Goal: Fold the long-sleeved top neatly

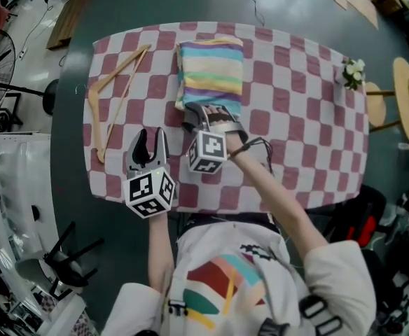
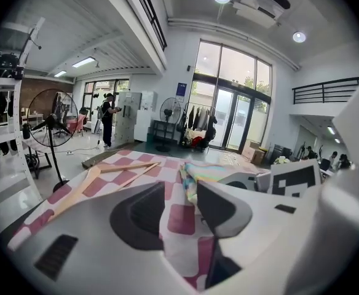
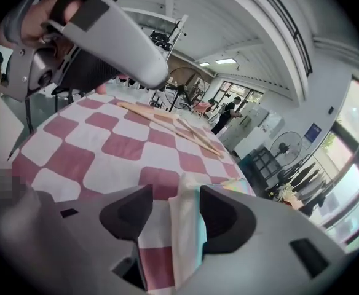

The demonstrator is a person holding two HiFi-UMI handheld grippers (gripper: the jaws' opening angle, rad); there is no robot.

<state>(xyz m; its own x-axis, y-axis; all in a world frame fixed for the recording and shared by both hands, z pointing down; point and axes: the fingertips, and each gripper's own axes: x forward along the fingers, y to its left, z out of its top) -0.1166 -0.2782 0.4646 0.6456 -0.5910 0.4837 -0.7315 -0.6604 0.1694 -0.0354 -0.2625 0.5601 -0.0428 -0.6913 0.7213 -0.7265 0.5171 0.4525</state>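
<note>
At upper centre of the head view, the long-sleeved top (image 1: 210, 68) lies on the checked table (image 1: 309, 152) as a compact striped rectangle, with no sleeve showing and the edges fairly square. Just below it the right gripper (image 1: 206, 115) sits at the near edge of the bundle, pointing down into it. Its own view shows the jaws apart with an upright fold of pale fabric between them, close against one pad and clear of the other, so the cloth is released rather than pinched. To the lower left of the garment the left gripper (image 1: 151, 138) hangs just beside the right one, jaws apart and holding nothing (only tablecloth shows through the gap). A wooden hanger (image 1: 113, 89) lies well apart on the left side of the table. Assessment: folding appears essentially complete, and the step in hand is the let-go after the last fold. The next move, in my judgement, calls for drawing the right gripper back without dragging the fold between its jaws, then checking whether the near edge needs a light press. Risk noted: a snagged hem would pull the stack open.
</note>
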